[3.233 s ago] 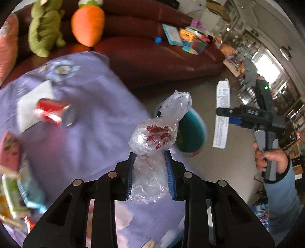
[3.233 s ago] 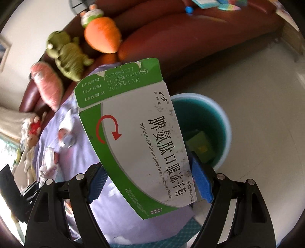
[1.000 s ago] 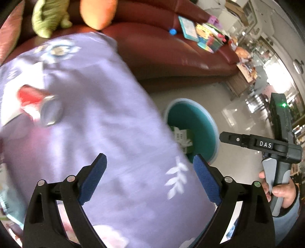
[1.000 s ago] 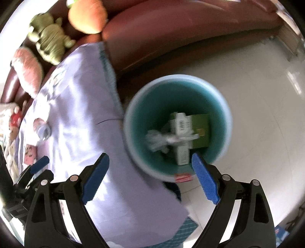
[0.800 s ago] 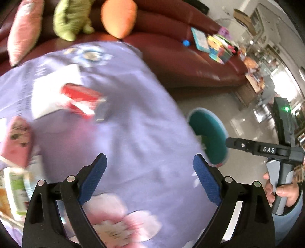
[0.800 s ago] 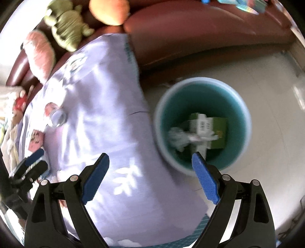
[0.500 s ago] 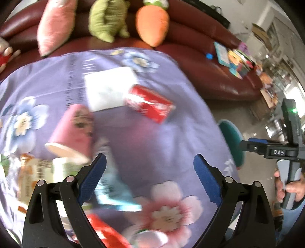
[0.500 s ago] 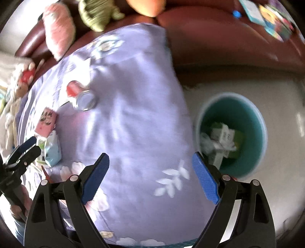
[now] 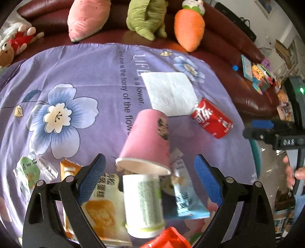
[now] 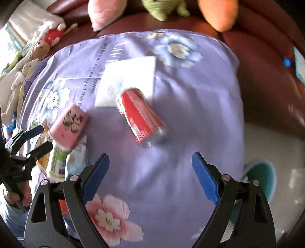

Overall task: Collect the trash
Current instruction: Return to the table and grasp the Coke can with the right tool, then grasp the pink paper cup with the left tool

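Note:
My left gripper (image 9: 149,177) is open and empty over a heap of trash on the purple flowered cloth (image 9: 85,76): a pink paper cup (image 9: 147,141) on its side, a white and green cup (image 9: 143,204), a light blue wrapper (image 9: 185,196) and an orange snack packet (image 9: 99,208). A red can (image 9: 211,121) lies beside a white napkin (image 9: 169,93). My right gripper (image 10: 150,174) is open and empty just short of the red can (image 10: 142,116). The teal bin (image 10: 261,177) stands on the floor at lower right.
A dark red sofa (image 9: 238,63) runs behind the table with a pink cushion (image 9: 85,17), a green plush (image 9: 146,17) and an orange carrot plush (image 9: 188,28). Books and toys (image 9: 257,74) lie on the sofa at right. More wrappers (image 9: 28,169) lie at left.
Both grippers dropped the plastic bag and the carton into the bin, opened, and swung left from the bin back over the table. The left now hovers over the pink cup, the right near the can.

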### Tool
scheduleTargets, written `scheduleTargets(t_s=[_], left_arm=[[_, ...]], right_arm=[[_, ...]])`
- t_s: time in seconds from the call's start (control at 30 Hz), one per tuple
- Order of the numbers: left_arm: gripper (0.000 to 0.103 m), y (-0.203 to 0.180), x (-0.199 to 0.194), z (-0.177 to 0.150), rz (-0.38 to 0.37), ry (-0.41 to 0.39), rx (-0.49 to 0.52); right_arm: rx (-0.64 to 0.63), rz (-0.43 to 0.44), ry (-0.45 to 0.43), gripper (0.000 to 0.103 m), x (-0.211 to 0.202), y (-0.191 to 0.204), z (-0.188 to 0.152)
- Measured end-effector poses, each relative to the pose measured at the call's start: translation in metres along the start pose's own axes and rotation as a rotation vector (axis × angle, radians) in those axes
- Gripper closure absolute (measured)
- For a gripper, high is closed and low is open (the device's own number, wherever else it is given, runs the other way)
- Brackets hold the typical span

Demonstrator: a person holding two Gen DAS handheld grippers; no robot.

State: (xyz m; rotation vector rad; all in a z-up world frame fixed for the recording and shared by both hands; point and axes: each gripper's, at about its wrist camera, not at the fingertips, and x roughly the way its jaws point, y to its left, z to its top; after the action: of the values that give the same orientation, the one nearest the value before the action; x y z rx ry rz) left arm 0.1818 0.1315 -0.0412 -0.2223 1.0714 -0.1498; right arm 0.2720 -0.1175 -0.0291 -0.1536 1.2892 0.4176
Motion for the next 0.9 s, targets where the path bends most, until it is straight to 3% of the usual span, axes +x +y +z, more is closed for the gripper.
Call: scheduleTargets(t_s=[0.23,0.3,0.43,0.53,0.9], left_arm=[[0.009,0.011,0.020,0.012,-0.007,0.037,-0.010],[0.009,0.012,0.025,0.014,-0.006,0.047,-0.008],[0.009,0.009,0.037,0.017,0.004,0.069,0.002],[0.009,0.004,0.046,0.019,0.013,0.089,0.014],[0.011,-0.003,0.073,0.022,0.092,0.152,0.042]], right_arm=[[-0.102,-0.052,0.088,0.019,0.047,0.015,0.041],[-0.127,-0.062,0.112,0.023,0.058,0.018,0.045],[-0.150,-0.051,0.143,0.034,0.075,0.022,0.051],[-0.148,-0.028,0.163,0.059,0.087,0.023,0.046],[-0.050,0.036,0.111,0.059,0.067,-0.012,0.015]])
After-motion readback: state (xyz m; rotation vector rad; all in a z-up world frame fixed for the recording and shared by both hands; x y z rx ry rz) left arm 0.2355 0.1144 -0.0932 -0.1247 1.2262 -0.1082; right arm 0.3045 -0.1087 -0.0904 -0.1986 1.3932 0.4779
